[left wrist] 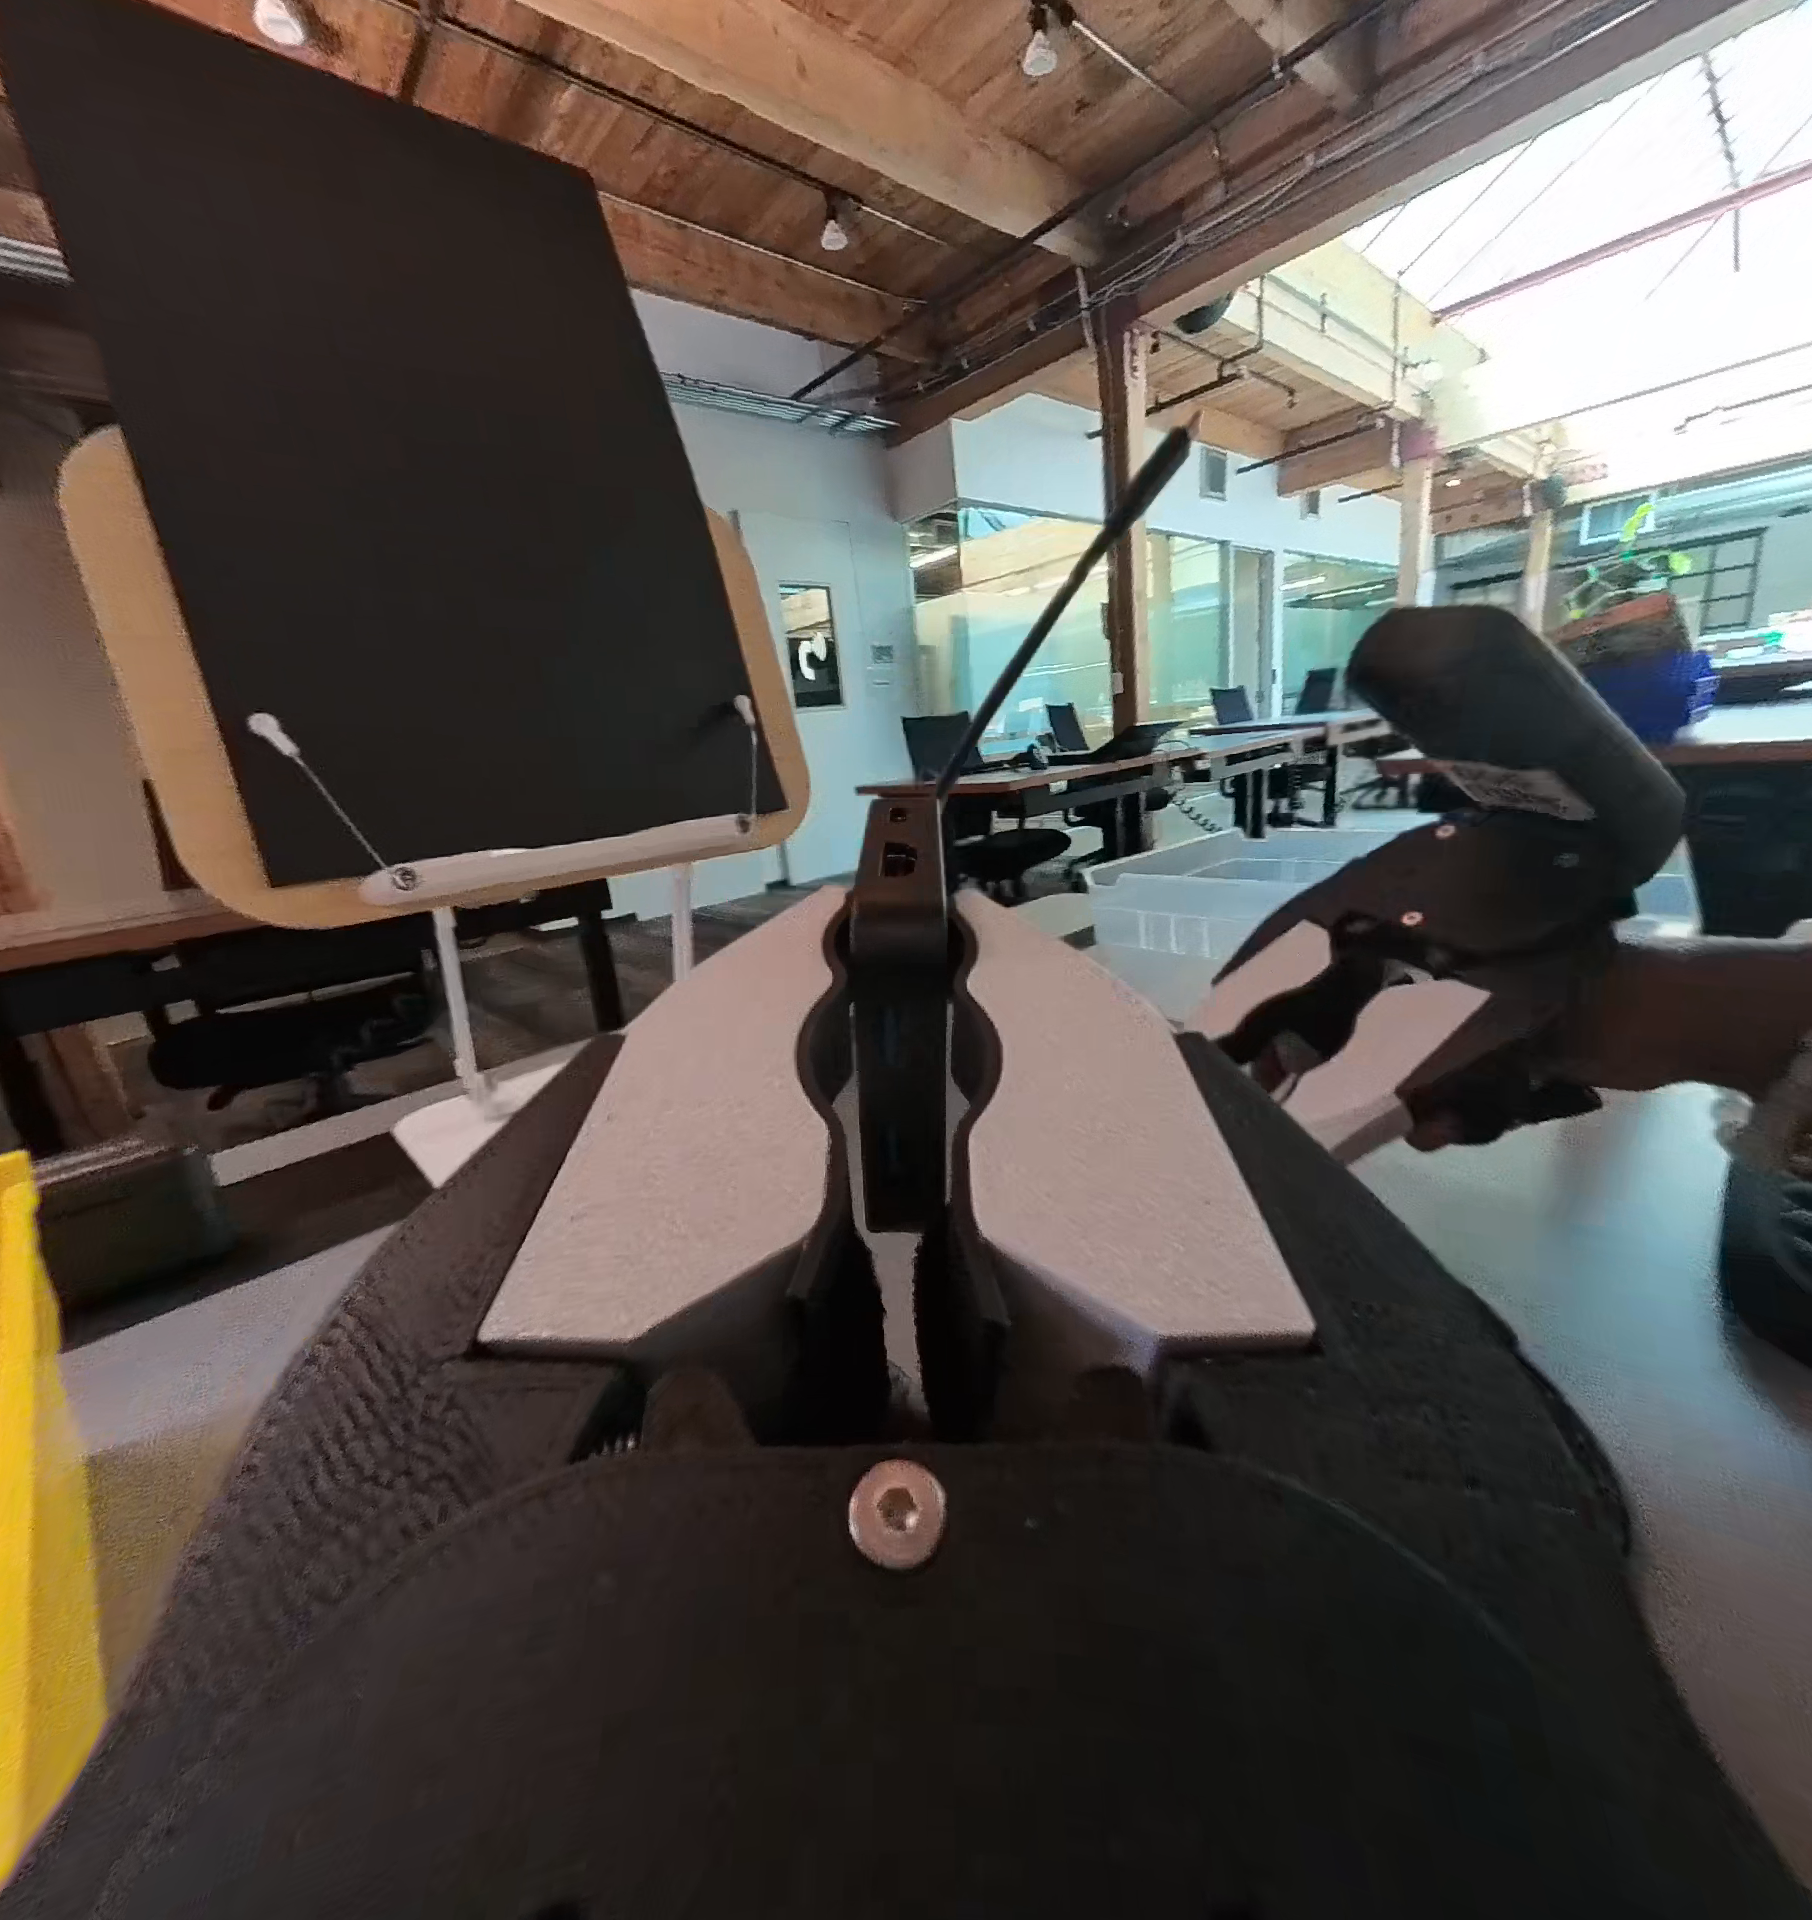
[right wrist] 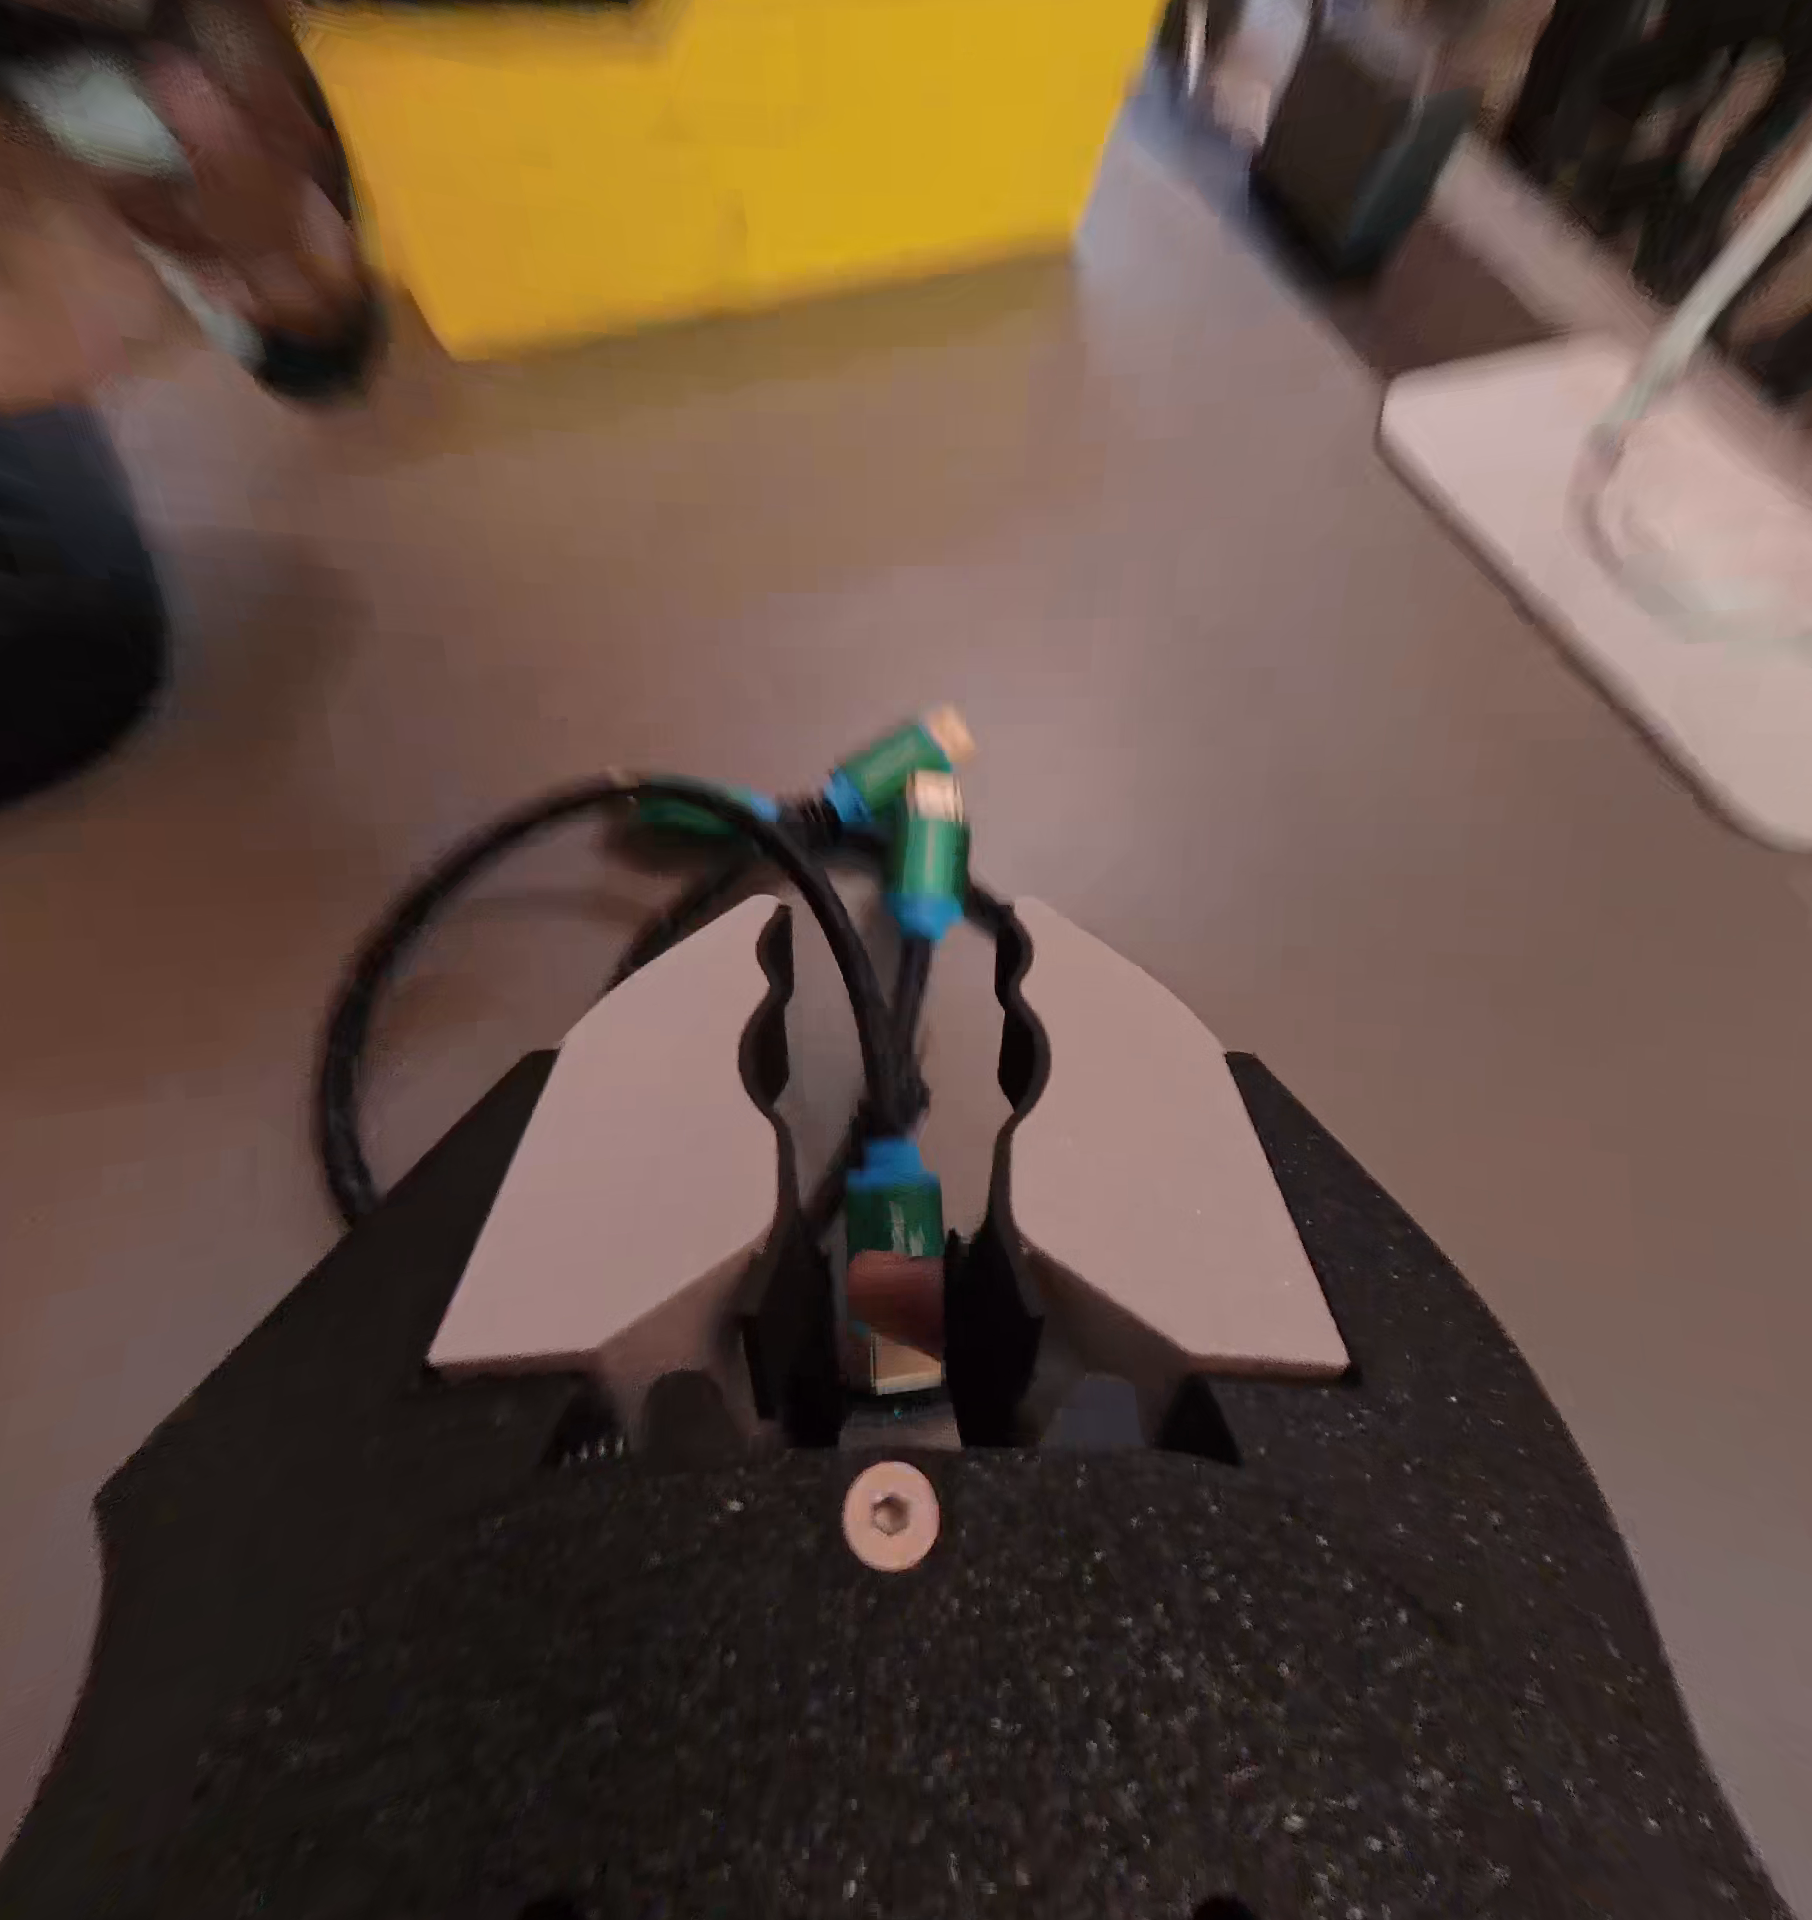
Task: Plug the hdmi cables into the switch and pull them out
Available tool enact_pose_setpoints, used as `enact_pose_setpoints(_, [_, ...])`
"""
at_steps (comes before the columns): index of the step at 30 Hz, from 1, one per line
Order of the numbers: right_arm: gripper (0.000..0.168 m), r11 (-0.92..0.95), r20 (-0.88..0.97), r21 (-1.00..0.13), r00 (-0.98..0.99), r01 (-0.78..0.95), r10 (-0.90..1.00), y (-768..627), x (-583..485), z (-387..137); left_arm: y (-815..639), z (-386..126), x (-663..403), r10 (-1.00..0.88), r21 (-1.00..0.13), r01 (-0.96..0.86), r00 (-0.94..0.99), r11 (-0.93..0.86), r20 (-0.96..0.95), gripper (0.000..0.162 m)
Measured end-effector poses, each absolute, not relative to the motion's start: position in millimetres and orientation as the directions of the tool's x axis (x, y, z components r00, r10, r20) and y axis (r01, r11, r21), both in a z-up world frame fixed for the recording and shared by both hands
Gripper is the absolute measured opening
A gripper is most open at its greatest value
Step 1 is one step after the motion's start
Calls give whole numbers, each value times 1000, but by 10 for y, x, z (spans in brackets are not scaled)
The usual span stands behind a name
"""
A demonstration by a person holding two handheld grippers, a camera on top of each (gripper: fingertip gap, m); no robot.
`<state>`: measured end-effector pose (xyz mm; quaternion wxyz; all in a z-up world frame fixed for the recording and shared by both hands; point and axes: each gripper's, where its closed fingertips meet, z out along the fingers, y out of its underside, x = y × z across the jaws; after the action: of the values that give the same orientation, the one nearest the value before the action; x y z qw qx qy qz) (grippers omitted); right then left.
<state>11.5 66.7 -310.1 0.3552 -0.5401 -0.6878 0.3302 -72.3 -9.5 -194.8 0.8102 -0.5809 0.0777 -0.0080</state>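
Left gripper (left wrist: 900,914) clamped the switch (left wrist: 897,997); right gripper (right wrist: 897,925), fingers apart, probably straddled the blurred cables (right wrist: 886,997) — one plug should be gripped squarely.

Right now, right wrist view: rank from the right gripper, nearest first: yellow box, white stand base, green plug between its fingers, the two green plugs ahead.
1. Green plug, between the right gripper fingers.
2. Two green plugs, just past the fingertips.
3. White stand base, ahead right.
4. Yellow box, top, farthest.
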Motion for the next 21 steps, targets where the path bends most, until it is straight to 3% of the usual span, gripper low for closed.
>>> enact_pose_setpoints(3, [31, 251, 213, -961, -279, 111, 936, 267, 174, -2322, -60, -1998, -601, -224, -956, 0, 972, 292, -69, 14])
enact_pose_setpoints(6, [30, 295, 322, -946, -272, -136, 907, 0, 245, -1763, -21, -2087, -428, -313, -971, -32, 944, 238, -108, 14])
enact_pose_setpoints(11, [40, 301, 261, -950, -326, 78, 909, 39, 51, -2095, -126, -2115, 69, -523, -954, -100, 818, 284, -241, 14])
enact_pose_setpoints(13, [36, 281, 244, -959, -407, 31, 880, -80, 97, -2134, -163, -2139, 177, -585, -956, -81, 776, 282, -238, 14])
enact_pose_setpoints(15, [20, 277, 246, -961, -476, -6, 844, -192, 177, -2157, -192, -2153, 256, -634, -960, -56, 740, 275, -225, 14])
enact_pose_setpoints(19, [16, 290, 275, -956, -504, -50, 819, -193, 316, -2162, -211, -2136, 373, -674, -957, -32, 703, 287, -225, 15])
enact_pose_setpoints(21, [16, 294, 307, -951, -414, -97, 857, 7, 371, -2069, -153, -2104, 302, -628, -956, -36, 747, 292, -220, 32])
